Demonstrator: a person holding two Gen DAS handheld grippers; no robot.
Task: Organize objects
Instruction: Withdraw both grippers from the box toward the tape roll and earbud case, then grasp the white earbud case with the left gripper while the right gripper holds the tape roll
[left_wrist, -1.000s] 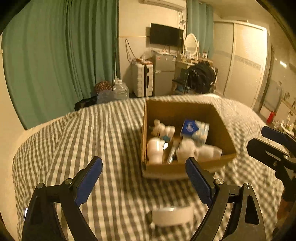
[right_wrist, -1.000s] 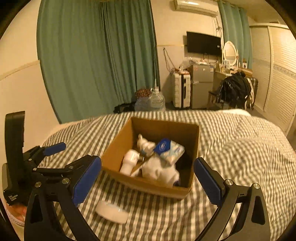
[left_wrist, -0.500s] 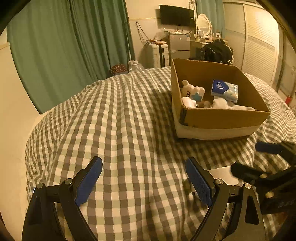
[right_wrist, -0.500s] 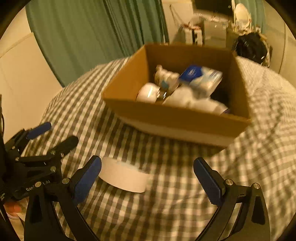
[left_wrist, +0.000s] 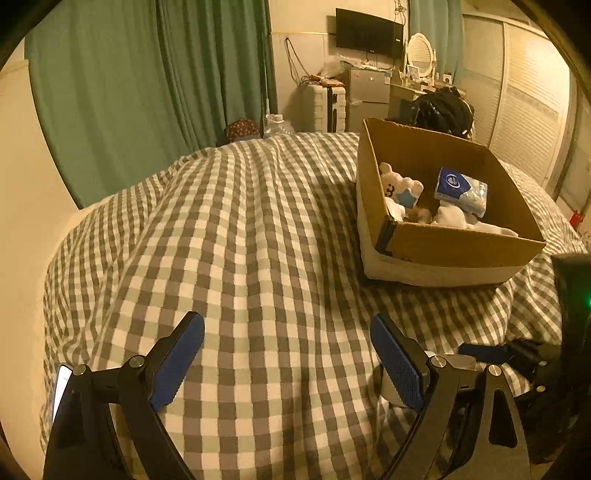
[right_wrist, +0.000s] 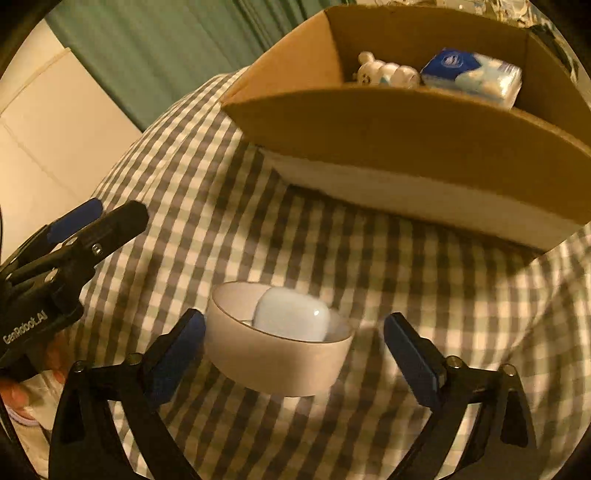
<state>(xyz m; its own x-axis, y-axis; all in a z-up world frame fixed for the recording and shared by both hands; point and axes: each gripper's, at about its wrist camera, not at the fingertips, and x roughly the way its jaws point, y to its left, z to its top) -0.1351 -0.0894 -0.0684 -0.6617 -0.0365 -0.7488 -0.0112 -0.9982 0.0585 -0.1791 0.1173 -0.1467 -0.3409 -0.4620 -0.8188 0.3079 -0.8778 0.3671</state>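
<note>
Your right claw is closing around the white tub on the bed, pads not yet pressing, ready for the cardboard box; your left claw hangs wide open, empty.

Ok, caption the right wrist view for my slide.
Right hand-held gripper closing around a white bowl on a checked bedspread.

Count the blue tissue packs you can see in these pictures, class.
1. The tissue pack lies inside the cardboard box on the checked bedspread, beside a white toy. More could be hidden under the white things in the box.
</note>
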